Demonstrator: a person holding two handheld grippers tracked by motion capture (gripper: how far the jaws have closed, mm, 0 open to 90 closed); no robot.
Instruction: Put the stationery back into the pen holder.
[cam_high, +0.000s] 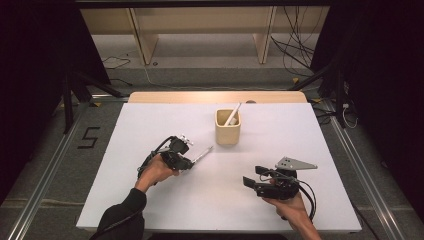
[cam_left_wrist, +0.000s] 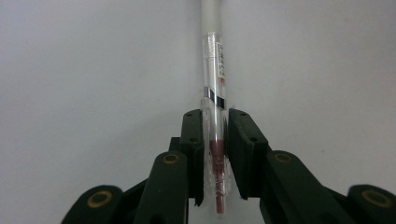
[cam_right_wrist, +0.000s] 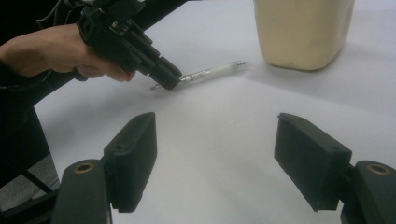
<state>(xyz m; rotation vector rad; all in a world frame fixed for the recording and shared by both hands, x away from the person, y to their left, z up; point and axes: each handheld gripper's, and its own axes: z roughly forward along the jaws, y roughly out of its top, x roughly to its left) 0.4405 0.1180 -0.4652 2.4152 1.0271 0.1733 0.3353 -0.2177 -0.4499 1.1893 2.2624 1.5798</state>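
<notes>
Gripping near the pen's (cam_high: 201, 154) back end, the left gripper (cam_high: 186, 162) is clamped tight on it, tip aimed toward the beige cup (cam_high: 227, 134) just beyond. For a clean drop-in, the pen should be lifted and tipped upright over the cup's rim first. Off right, the right gripper (cam_high: 251, 176) is parked, jaws spread and nothing held.

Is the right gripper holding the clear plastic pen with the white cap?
No: the right gripper stands open over bare table, while the left gripper clamps the clear plastic pen.
</notes>
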